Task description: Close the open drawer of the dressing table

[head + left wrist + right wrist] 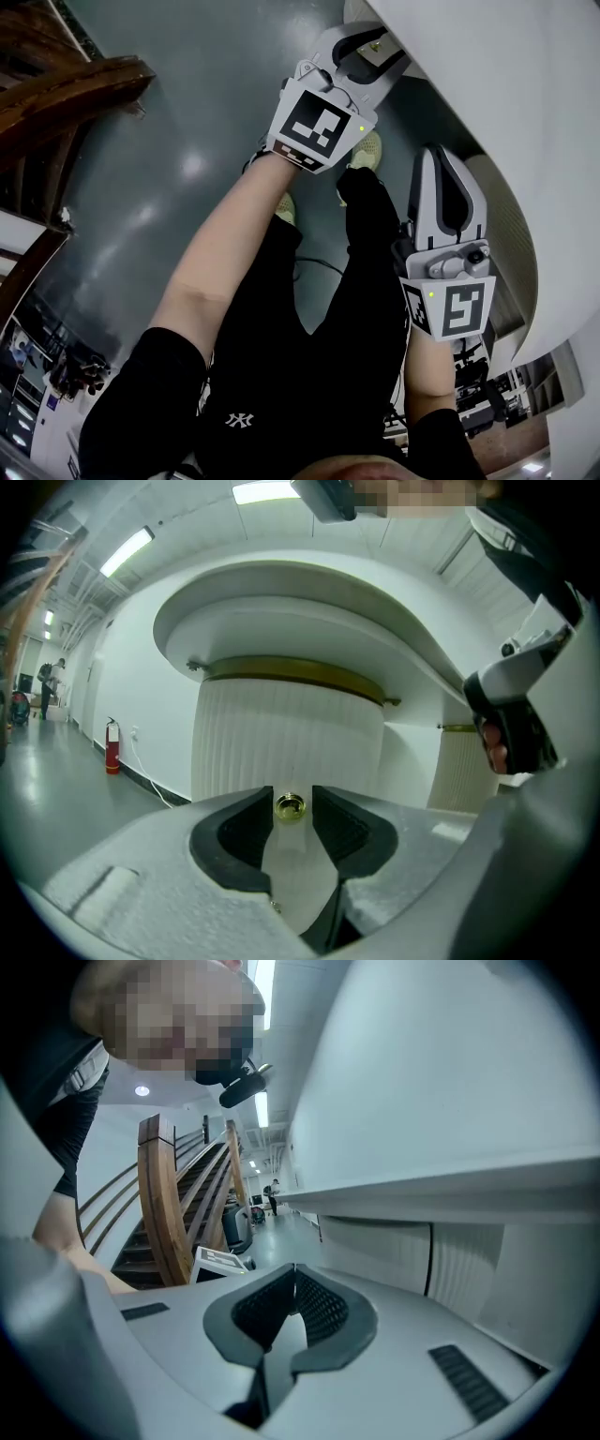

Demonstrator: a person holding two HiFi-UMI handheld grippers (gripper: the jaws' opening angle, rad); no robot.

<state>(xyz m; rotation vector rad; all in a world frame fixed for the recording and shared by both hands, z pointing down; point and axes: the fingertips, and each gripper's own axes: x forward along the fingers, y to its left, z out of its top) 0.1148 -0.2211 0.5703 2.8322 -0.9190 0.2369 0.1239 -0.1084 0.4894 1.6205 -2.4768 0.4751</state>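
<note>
Left gripper [290, 795], jaws apart either side of the brass knob [289, 806] on the fluted drawer front [281, 742] just beyond: push squarely at the knob; right gripper [292, 1283], jaws together, holds nothing.

The dressing table [497, 84] fills the right of the head view, the staircase [66, 89] stands far left, with floor [187, 141] between them. The left gripper [373, 49] is at the table's front, the knob [289, 805] between its jaws. The right gripper [437, 157] sits nearer the person, beside that front, under the overhanging top
</note>
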